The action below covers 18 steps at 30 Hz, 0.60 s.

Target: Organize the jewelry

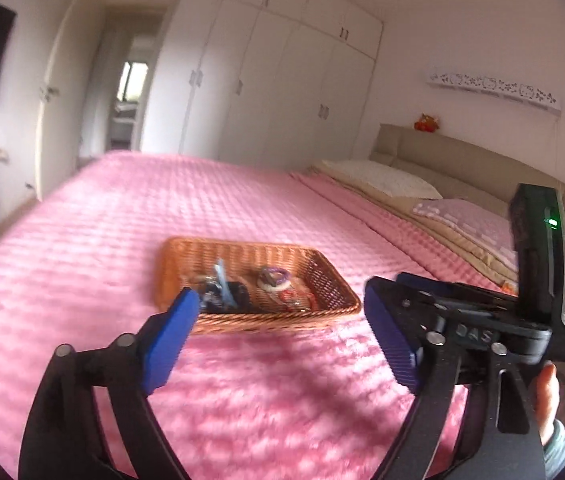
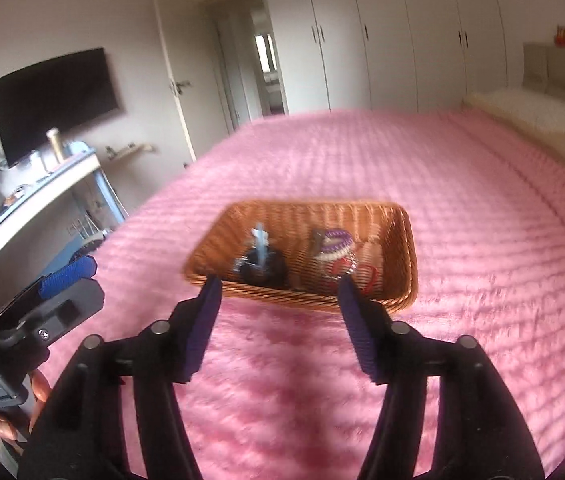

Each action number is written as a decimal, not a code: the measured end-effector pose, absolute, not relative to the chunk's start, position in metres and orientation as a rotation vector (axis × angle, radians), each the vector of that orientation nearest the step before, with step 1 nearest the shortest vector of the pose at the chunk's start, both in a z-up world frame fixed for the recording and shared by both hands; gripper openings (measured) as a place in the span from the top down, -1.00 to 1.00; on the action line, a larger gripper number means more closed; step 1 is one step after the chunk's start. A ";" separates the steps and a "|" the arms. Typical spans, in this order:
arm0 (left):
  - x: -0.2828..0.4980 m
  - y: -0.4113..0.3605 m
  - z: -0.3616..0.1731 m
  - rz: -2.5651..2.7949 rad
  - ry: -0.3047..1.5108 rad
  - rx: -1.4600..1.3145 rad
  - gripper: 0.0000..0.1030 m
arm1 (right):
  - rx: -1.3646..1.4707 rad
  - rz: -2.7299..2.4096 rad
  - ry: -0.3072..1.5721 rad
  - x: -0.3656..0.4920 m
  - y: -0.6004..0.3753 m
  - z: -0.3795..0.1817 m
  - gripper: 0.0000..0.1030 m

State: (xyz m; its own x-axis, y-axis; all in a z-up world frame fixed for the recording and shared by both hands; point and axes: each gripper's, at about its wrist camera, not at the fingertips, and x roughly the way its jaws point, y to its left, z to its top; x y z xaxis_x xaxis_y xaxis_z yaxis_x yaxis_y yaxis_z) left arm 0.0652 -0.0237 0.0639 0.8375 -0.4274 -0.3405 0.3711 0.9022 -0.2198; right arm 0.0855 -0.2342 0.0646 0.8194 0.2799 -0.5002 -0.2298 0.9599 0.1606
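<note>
My left gripper (image 1: 282,332) and right gripper (image 2: 278,312) both stand spread and empty above the pink bed (image 1: 102,232); the wicker basket (image 2: 406,248) holding the jewelry (image 2: 336,248) rests on the bed just beyond them.

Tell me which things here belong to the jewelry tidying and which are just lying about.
Job: wicker basket; purple bracelets; dark jewelry pile; left gripper and right gripper, both open and empty.
Lying about: pillow; television; pink blanket.
</note>
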 end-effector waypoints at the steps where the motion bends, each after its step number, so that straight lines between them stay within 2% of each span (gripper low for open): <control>1: 0.054 -0.021 0.067 -0.392 0.372 -0.135 -0.70 | 0.067 0.255 0.510 0.072 -0.229 0.066 -0.36; 2: 0.046 -0.020 0.069 -0.364 0.355 -0.125 -0.75 | 0.052 0.247 0.481 0.062 -0.226 0.066 -0.44; 5: 0.022 -0.017 0.066 -0.241 0.295 -0.075 -0.82 | 0.042 0.225 0.407 0.038 -0.221 0.060 -0.50; 8: 0.012 -0.016 0.051 -0.135 0.272 -0.035 -0.83 | 0.017 0.156 0.345 0.025 -0.218 0.044 -0.64; 12: 0.013 -0.021 0.011 0.019 0.229 0.043 -0.83 | 0.000 0.073 0.321 0.026 -0.219 0.019 -0.68; 18: 0.010 -0.015 0.002 0.036 0.227 -0.006 -0.83 | 0.015 0.031 0.302 0.027 -0.227 0.004 -0.68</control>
State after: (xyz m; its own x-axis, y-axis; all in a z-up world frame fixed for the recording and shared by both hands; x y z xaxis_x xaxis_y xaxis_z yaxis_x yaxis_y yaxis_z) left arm 0.0098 -0.0146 0.0018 0.9737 0.0348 -0.2253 -0.0362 0.9993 -0.0022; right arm 0.0270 -0.2266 0.0041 0.9543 0.0332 -0.2969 -0.0287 0.9994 0.0196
